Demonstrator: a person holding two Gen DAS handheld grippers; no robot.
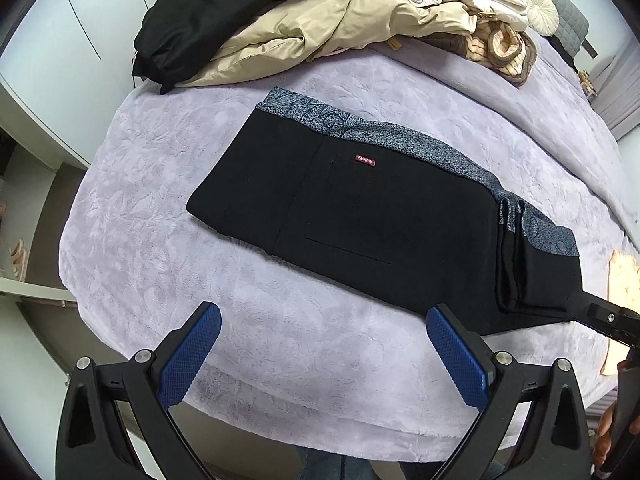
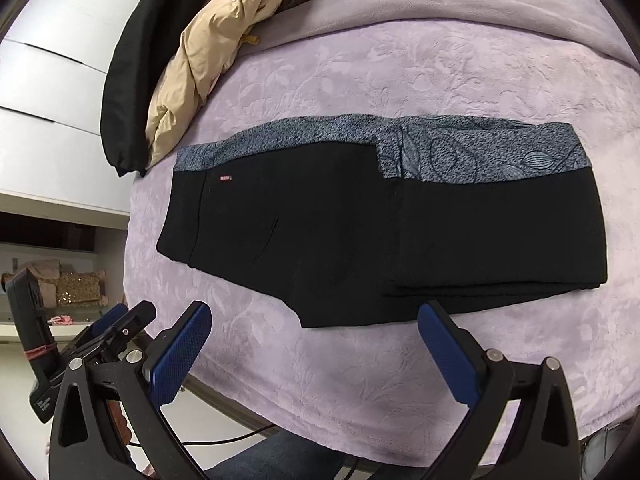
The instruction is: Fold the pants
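Black pants [image 1: 360, 224] with a grey patterned lining lie folded flat on the lilac bed cover [image 1: 280, 344]; they also show in the right wrist view [image 2: 400, 232], with the legs doubled over on the right part. My left gripper [image 1: 322, 354] is open and empty, just short of the pants' near edge. My right gripper [image 2: 314, 354] is open and empty, its fingers just short of the near edge. The right gripper's tip shows at the right of the left wrist view [image 1: 600, 314], beside the folded end. The left gripper shows at lower left in the right wrist view [image 2: 120, 324].
A beige jacket [image 1: 328, 28], a black garment [image 1: 208, 12] and a striped brown item [image 1: 504, 46] are piled at the bed's far side. White drawers [image 2: 60, 60] stand to the left. The bed's near edge drops off below the grippers.
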